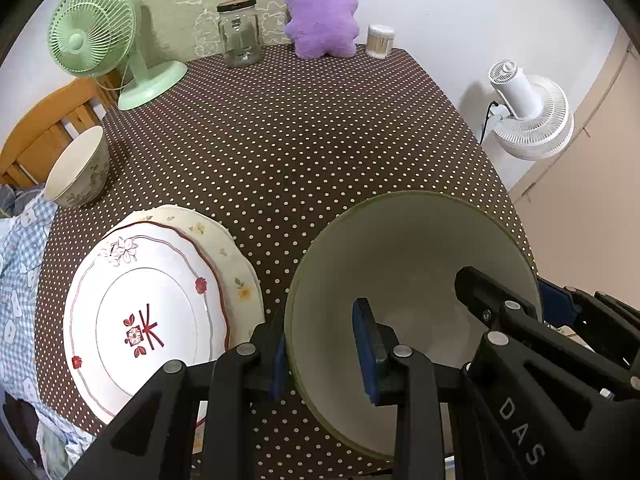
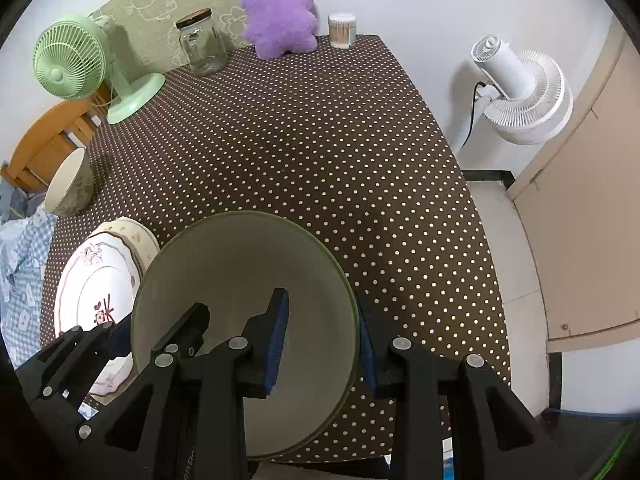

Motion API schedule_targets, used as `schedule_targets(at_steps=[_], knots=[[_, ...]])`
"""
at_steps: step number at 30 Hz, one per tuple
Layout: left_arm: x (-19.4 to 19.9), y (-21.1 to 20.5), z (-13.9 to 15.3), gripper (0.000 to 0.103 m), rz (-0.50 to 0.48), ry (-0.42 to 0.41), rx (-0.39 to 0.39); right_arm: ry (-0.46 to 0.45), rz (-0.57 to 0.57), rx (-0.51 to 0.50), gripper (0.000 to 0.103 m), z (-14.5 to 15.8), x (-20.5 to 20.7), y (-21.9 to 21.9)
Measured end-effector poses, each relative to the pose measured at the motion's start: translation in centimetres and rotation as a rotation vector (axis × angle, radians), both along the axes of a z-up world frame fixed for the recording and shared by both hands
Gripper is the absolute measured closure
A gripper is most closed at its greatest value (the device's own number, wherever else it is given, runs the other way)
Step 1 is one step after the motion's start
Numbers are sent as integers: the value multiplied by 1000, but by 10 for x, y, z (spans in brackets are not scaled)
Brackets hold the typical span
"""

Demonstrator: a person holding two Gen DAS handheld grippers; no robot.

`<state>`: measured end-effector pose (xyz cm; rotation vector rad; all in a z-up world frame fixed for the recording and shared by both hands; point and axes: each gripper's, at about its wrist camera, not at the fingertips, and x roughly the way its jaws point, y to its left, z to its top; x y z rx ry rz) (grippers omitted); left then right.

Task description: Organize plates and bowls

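The only legible writing was the white lettering "DAS" on the black body of the right gripper (image 1: 536, 312), seen at the lower right of the left wrist view; in the right wrist view a few pale letters on the gripper frame at the bottom edge were cut off and could not be read. The red mark at the centre of the white plate (image 1: 148, 312) resembled a character beside a small flower, but could not be read with confidence. The large green bowl (image 1: 408, 264) stood near the front edge of the table (image 1: 304, 132), just to the right of the plates. The left gripper (image 1: 320, 348) was clamped on the bowl's left wall, one blue pad inside and one outside. The right gripper was clamped on the opposite wall in the same manner; its outer pad was mostly hidden behind the rim. Whether the bowl's base touched the dotted cloth could not be determined, as the base was hidden. The white plate lay on a cream floral plate (image 1: 224, 240), of which only the far rim showed. A small floral bowl (image 1: 80, 172) stood at the left table edge, well apart. The label on the cotton-swab container (image 1: 380, 42) was too small to read.
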<state>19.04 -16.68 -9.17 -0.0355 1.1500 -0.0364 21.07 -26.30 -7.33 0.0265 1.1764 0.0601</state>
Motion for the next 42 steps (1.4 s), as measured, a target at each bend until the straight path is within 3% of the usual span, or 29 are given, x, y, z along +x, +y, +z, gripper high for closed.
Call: schedule_targets(at_steps=[6,15,29,33,35,37,38,42], knots=[[0,6,-6,75,19,30,11,22,19,14,67,-7,2,6],[5,2,-16,76,15,74,-36,25,15,-27,67,-13,7,3],[4,1,-19,76,-4,56,-17,35,-18,-52,68,-21,5,2],[2,-1,-21,67,-19,63,-35,31,-15,-48,64,-23,3,2],[1,-1,-22,64,-19,70,-40,59,-3,-13,55,-27,3,0],[0,-2,-22,61,-20,78,-46,70,0,-1,39,-28,2,-1],[0,-2,-21,52,-19,77,-47,69,4,-1,37,-26,1,-2],[1,-1,-10,35,-2,53,-29,50,39,3,30,-18,2,-4]])
